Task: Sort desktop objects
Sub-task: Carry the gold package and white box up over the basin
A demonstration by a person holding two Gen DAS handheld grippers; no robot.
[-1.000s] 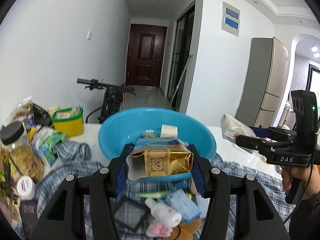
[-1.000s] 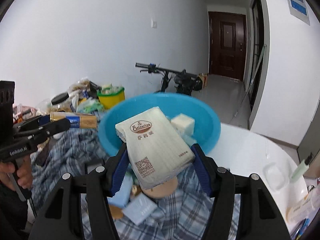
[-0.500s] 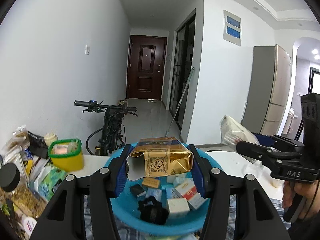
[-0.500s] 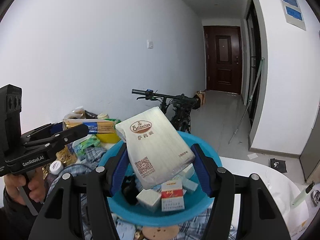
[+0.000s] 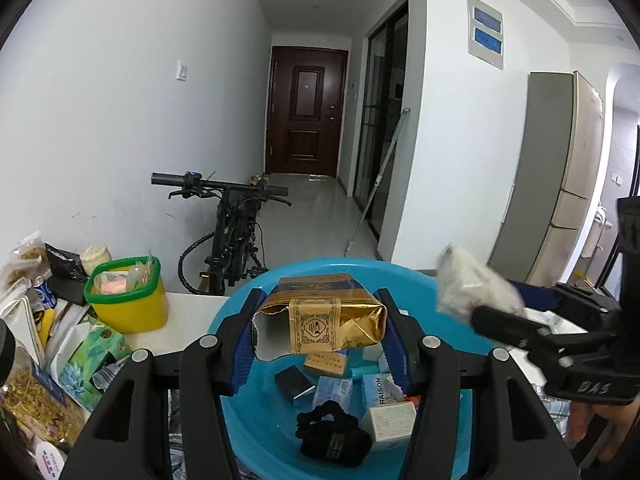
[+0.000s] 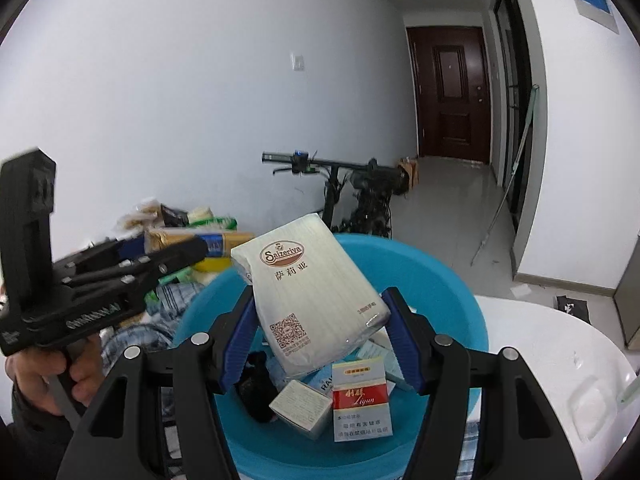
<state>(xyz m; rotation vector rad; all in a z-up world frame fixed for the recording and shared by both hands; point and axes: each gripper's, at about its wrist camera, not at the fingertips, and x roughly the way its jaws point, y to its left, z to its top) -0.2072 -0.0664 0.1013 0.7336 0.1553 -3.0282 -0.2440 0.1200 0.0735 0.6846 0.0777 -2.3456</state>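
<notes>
My left gripper [image 5: 320, 328] is shut on a torn gold foil box [image 5: 320, 326] and holds it above the blue basin [image 5: 240, 420]. My right gripper [image 6: 320, 320] is shut on a white Saizeriya tissue pack [image 6: 308, 284] and holds it above the same basin [image 6: 452, 292]. The basin holds several small boxes, among them a red and white cigarette pack [image 6: 362, 400], and a black hair tie [image 5: 332, 436]. The right gripper shows at the right of the left wrist view [image 5: 508, 320]. The left gripper shows at the left of the right wrist view [image 6: 160, 256].
A yellow tub with a green rim [image 5: 128, 296] stands left of the basin among snack bags and a jar. A plaid cloth [image 6: 168, 300] lies under the basin on the white table [image 6: 560, 360]. A bicycle [image 5: 232, 224] leans behind the table.
Both grippers have risen and moved forward with their loads, from in front of the basin to above it. The basin's contents have come into view.
</notes>
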